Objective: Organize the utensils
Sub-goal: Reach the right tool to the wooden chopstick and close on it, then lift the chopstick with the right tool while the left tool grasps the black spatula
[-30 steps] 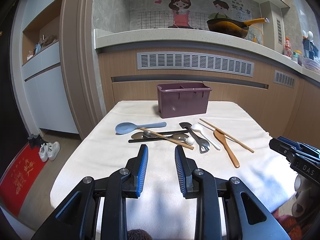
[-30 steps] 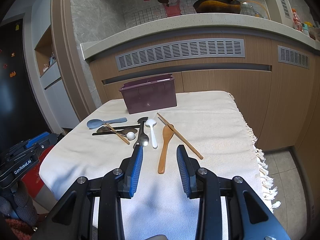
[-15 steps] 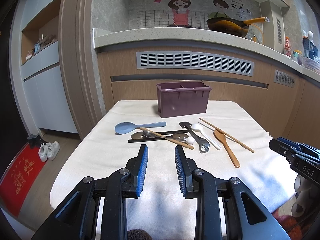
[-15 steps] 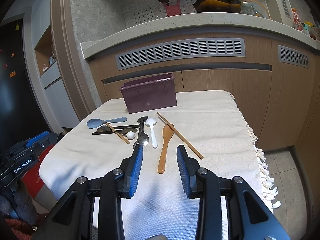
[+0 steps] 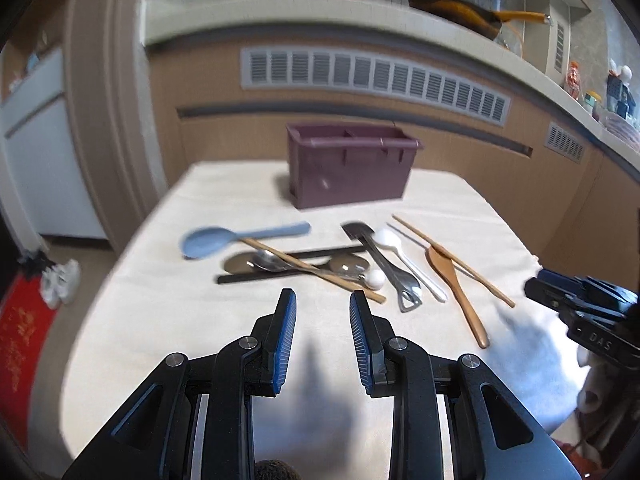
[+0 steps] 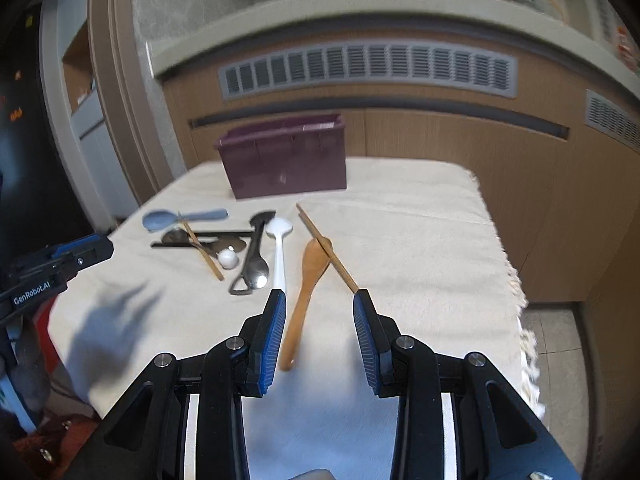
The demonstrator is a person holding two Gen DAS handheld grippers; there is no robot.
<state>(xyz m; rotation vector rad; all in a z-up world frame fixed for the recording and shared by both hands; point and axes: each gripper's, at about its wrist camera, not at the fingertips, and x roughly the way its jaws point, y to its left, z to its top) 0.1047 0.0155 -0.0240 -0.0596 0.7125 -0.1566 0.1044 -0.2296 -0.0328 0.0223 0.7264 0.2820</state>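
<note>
Nothing is sorted yet. From left to right on the cloth-covered table (image 5: 168,320) lie the blue spoon (image 5: 208,240), metal spoons (image 5: 272,261), white spoon (image 5: 390,239), wooden spoon (image 5: 448,272) and chopstick (image 5: 452,260); the purple bin (image 5: 348,172) behind appears empty. The left gripper (image 5: 322,310) and right gripper (image 6: 320,312) both stand open, holding nothing. Readable markings: "GenRobot.AI" and "DAS" on the gripper bodies.

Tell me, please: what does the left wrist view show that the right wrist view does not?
Only the left wrist view shows white shoes on a red mat and the holder's inner dividers. Only the right wrist view shows the cloth's fringed edge and floor tiles. Both share the purple holder, blue spoon, wooden spoon and open, empty left gripper and right gripper.
</note>
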